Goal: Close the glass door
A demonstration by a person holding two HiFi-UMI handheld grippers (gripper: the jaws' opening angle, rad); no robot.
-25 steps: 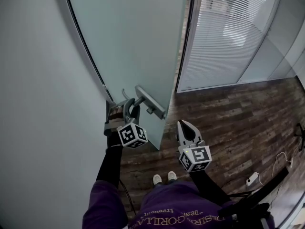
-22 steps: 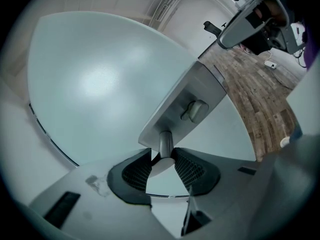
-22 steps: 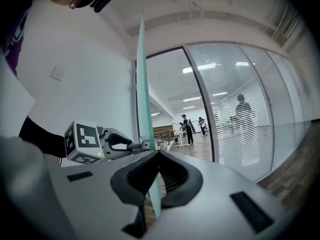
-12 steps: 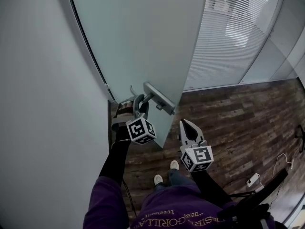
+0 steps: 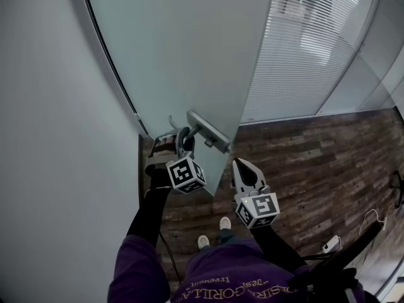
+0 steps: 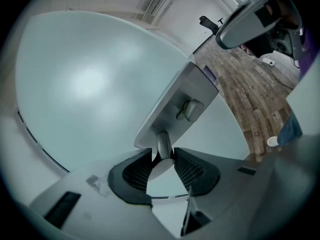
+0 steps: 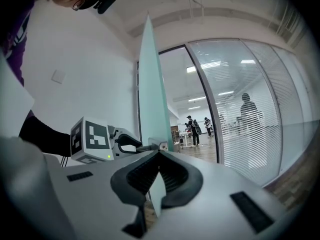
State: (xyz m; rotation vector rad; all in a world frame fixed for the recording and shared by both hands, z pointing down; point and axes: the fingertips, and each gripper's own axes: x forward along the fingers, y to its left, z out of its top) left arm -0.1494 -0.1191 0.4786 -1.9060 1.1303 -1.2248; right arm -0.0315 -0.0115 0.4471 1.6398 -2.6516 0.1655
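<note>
The frosted glass door (image 5: 189,55) stands ajar ahead of me, its free edge toward the blinds. A metal lever handle (image 5: 201,129) on a grey lock plate (image 5: 211,137) sits at the door's lower edge. My left gripper (image 5: 183,141) is shut on the handle; in the left gripper view its pads (image 6: 145,164) pinch the handle's round stem (image 6: 163,145) just under the plate (image 6: 185,101). My right gripper (image 5: 240,166) hovers shut and empty to the right of the door edge. In the right gripper view the door (image 7: 150,84) shows edge-on past its closed tips (image 7: 159,155).
A pale wall (image 5: 50,137) runs along the left, close to the door's hinge side. A glass partition with white blinds (image 5: 303,55) stands to the right. Dark wood floor (image 5: 315,156) holds a cable and adapter (image 5: 331,245). People (image 7: 247,109) stand beyond the partition.
The door has swung to the right, now covering the gap by the partition frame. My left gripper kept its hold on the handle and moved with it; the right gripper shifted slightly.
</note>
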